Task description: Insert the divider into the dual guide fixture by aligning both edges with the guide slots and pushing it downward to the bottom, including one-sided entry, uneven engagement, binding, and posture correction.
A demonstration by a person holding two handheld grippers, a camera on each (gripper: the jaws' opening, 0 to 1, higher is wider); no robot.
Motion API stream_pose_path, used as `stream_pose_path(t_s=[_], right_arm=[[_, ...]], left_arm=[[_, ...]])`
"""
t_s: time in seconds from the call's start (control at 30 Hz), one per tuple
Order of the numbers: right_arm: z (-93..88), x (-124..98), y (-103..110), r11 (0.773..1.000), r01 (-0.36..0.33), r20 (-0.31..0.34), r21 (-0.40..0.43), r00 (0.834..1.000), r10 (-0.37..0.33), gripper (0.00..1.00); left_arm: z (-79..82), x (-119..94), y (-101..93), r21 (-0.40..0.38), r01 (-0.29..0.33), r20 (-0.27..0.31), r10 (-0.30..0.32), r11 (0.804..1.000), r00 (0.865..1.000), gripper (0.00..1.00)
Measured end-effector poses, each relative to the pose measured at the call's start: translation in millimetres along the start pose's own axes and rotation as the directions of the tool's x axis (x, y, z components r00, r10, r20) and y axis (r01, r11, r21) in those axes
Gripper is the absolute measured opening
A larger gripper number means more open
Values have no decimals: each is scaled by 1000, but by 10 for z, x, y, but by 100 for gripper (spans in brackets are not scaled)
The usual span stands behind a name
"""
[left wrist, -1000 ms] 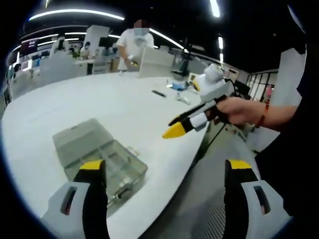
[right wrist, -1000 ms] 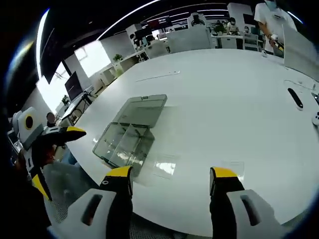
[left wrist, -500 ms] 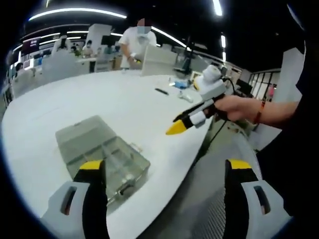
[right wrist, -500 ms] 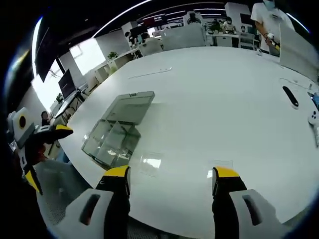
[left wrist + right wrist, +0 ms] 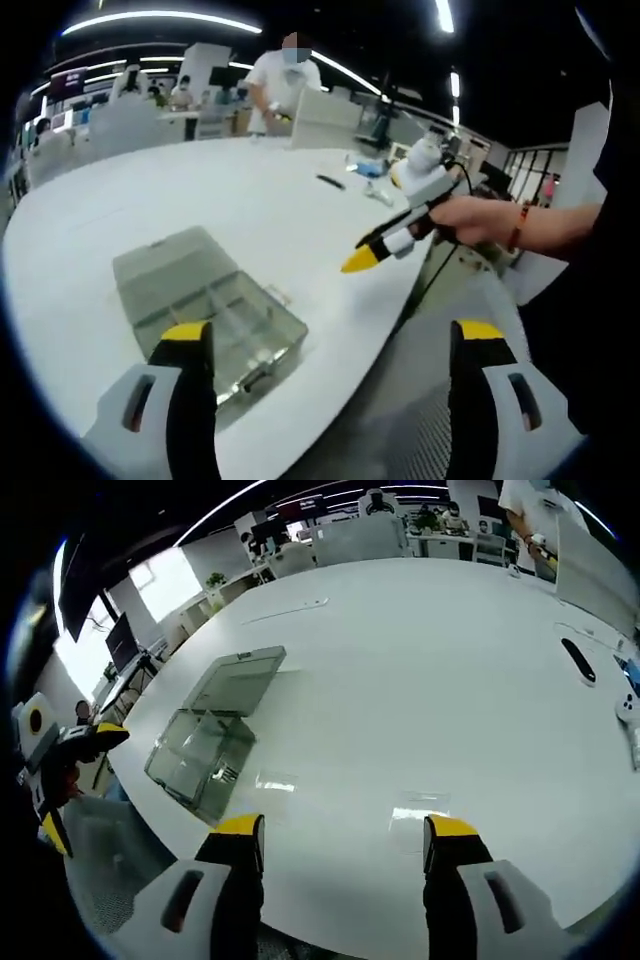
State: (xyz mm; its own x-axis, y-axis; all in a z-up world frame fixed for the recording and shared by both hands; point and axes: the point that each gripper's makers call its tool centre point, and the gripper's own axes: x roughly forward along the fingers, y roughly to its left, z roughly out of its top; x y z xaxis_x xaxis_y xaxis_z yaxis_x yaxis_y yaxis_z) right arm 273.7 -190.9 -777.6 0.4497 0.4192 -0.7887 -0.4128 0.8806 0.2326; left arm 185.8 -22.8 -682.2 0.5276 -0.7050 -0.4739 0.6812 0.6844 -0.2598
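A clear plastic box [image 5: 215, 315] with its lid [image 5: 165, 265] laid open flat rests near the round white table's edge. Thin inner partitions show through its walls; I cannot make out a separate divider. My left gripper [image 5: 330, 350] hovers open and empty just short of the box. In the right gripper view the same box [image 5: 195, 765] and lid [image 5: 238, 678] lie to the left, and my right gripper [image 5: 345, 832] is open and empty over bare tabletop. A hand holds the right gripper [image 5: 385, 245] in from the right. The left gripper [image 5: 65, 755] shows beyond the table's edge.
A slim black object [image 5: 577, 660] and small white items [image 5: 628, 708] lie far across the table [image 5: 420, 660]. A person [image 5: 285, 75] stands at the far side by a white upright panel [image 5: 325, 118]. The table edge [image 5: 395, 300] drops off to grey floor.
The right gripper has shifted a little farther over the table, so the box sits farther left in its view. Both grippers stay open; the box has not moved.
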Motion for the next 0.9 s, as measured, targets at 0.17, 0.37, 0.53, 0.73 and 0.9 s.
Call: stream_pose_path(t_s=[0.17,0.37,0.53,0.73,0.9], right_arm=[[-50,33,-47,1000,14,-30,-13,999,-14,60],[-59,45,-129,1000,26,-39,-10,999,-26,59],[-91,64,-205,999,37,-62,-16,997,-38,57],[-99,117,-226,997,53,-98,-53,994,-58,55],[-101,129,-272,994,72,-112,-80,990,-81,53]], left_arm=[[15,2,22,-12,-12,5,12,1000,1000,96],[-19,50,-8,-19,-6,-5,5,1000,1000,96],[-5,52,-6,-24,-9,-1,9,1000,1000,95],[-48,66,-21,-37,-12,-6,11,999,1000,94],[-32,76,-31,-37,1,-9,-1,999,1000,94]])
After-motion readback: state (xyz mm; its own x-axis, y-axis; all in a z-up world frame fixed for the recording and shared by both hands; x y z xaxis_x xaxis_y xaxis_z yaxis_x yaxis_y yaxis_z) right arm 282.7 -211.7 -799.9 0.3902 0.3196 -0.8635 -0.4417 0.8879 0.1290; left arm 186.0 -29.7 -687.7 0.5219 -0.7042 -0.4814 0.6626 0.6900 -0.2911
